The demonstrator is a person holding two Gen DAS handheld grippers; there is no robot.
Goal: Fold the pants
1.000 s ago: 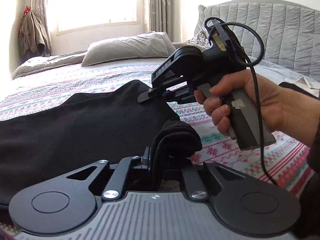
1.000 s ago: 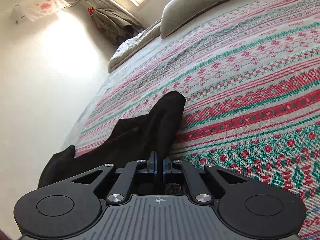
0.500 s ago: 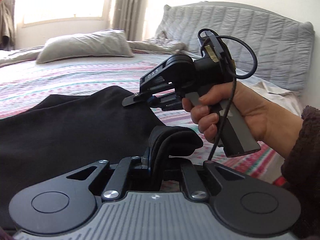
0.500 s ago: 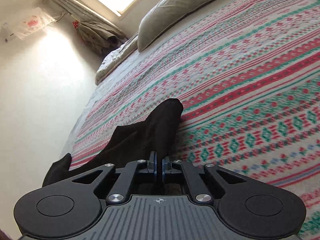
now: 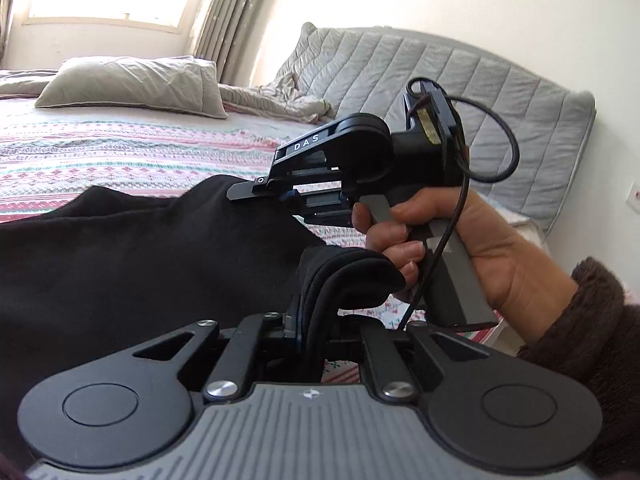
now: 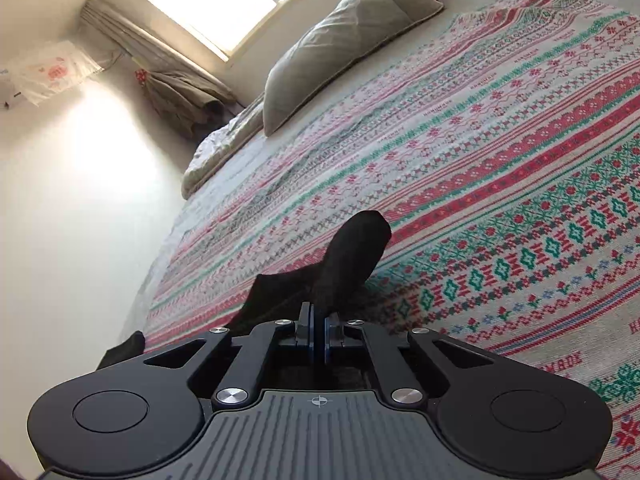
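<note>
Holding the soft black fabric pants (image 5: 132,264) across the lower left of the frame over the striped knit bedspread (image 6: 500,168), left gripper (image 5: 316,316) pinching a thick bunch, right gripper (image 6: 318,328) clamped on thin cloth, I reckon that thin pinch could slip under tension.

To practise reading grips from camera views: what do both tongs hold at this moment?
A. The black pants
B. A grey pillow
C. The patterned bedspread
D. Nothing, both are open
A: the left tongs are clamped on a bunched fold of the black pants, and the right tongs pinch another edge of the same cloth above the patterned bedspread.
</note>
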